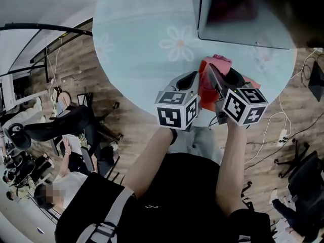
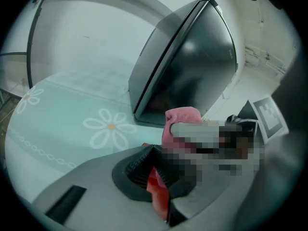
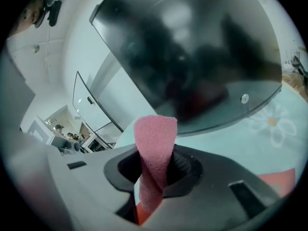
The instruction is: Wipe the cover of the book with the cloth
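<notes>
A red book lies near the front edge of the round table, between my two grippers. My left gripper is shut on the book's left edge; the red cover shows pinched in its jaws. A pink cloth sticks up over the book's far end. My right gripper is shut on this cloth, which stands upright out of the jaws. A corner of the book shows below to the right. The cloth also appears in the left gripper view.
A dark monitor stands tilted at the back right of the table, close behind the book. The tablecloth is pale blue with white daisies. Chairs and people fill the floor at left; cables lie at right.
</notes>
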`<state>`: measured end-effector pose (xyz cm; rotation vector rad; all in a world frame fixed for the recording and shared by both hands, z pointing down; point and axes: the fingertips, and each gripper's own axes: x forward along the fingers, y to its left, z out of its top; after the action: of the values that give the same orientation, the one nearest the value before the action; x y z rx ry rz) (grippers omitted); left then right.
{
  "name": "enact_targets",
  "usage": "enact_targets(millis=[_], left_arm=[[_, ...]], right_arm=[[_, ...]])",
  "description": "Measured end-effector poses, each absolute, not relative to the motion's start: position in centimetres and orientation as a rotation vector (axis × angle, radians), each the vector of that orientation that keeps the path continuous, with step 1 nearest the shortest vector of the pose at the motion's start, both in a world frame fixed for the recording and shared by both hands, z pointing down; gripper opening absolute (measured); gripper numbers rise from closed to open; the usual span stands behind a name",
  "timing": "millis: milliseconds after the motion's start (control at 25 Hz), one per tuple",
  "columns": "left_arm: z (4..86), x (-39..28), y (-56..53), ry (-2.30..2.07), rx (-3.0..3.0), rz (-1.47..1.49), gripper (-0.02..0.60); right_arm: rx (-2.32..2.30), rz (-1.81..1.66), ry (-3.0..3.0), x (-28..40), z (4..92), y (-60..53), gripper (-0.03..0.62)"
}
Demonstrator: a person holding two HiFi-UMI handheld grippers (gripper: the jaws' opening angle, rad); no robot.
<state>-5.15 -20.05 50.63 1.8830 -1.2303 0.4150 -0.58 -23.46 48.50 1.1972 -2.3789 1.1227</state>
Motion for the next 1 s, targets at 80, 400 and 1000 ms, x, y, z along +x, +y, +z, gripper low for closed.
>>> enact_targets(millis=[80,400,1000], left_arm=[[50.8,-5.1,-20.4,-1.217,1.884,0.423,0.014],[52.4,-4.6,-20.7,-1.128,1.837,0.435,0.014],[53.8,-3.6,-20.4,-1.046,1.832,0.462,0.014]], right_arm=[[1.181,1.143,-2.358,-1.5,49.4,-23.7,0.092],[1.123,1.150,-2.230,-2.7,53.1,-24.3,0.094],[1.222,1.112,-2.144,-1.3,54.4,-23.7,0.095]])
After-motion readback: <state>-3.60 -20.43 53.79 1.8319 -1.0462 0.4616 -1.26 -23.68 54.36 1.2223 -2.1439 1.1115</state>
